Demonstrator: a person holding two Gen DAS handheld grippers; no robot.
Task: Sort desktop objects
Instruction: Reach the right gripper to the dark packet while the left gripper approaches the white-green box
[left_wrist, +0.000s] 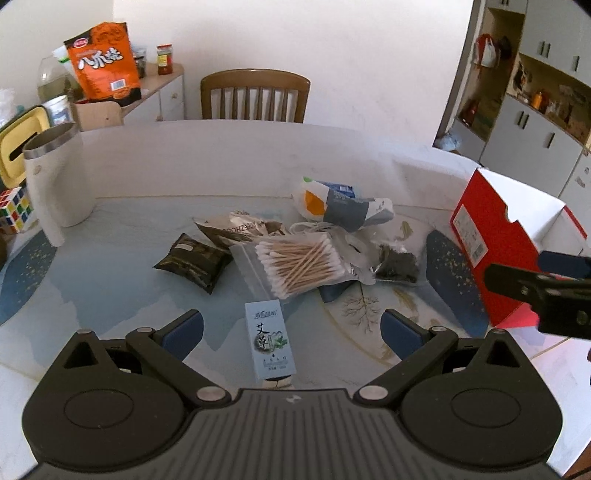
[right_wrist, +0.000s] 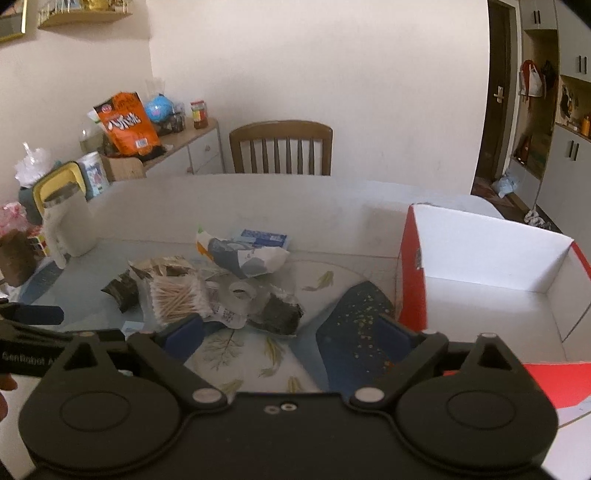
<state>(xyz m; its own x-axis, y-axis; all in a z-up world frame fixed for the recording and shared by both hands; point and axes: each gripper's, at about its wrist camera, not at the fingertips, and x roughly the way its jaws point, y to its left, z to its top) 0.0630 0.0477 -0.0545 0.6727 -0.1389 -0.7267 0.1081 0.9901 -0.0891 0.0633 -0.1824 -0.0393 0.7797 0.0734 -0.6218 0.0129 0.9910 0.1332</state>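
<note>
Red box (right_wrist: 491, 269) white inside, nothing in it, left gripper (left_wrist: 291, 332) and right gripper (right_wrist: 291, 338) jaws released

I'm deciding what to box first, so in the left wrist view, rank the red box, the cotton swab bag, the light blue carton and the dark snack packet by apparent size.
1. red box
2. cotton swab bag
3. light blue carton and dark snack packet: these look alike, and the carton lies nearer the camera, so I won't rank them.
</note>
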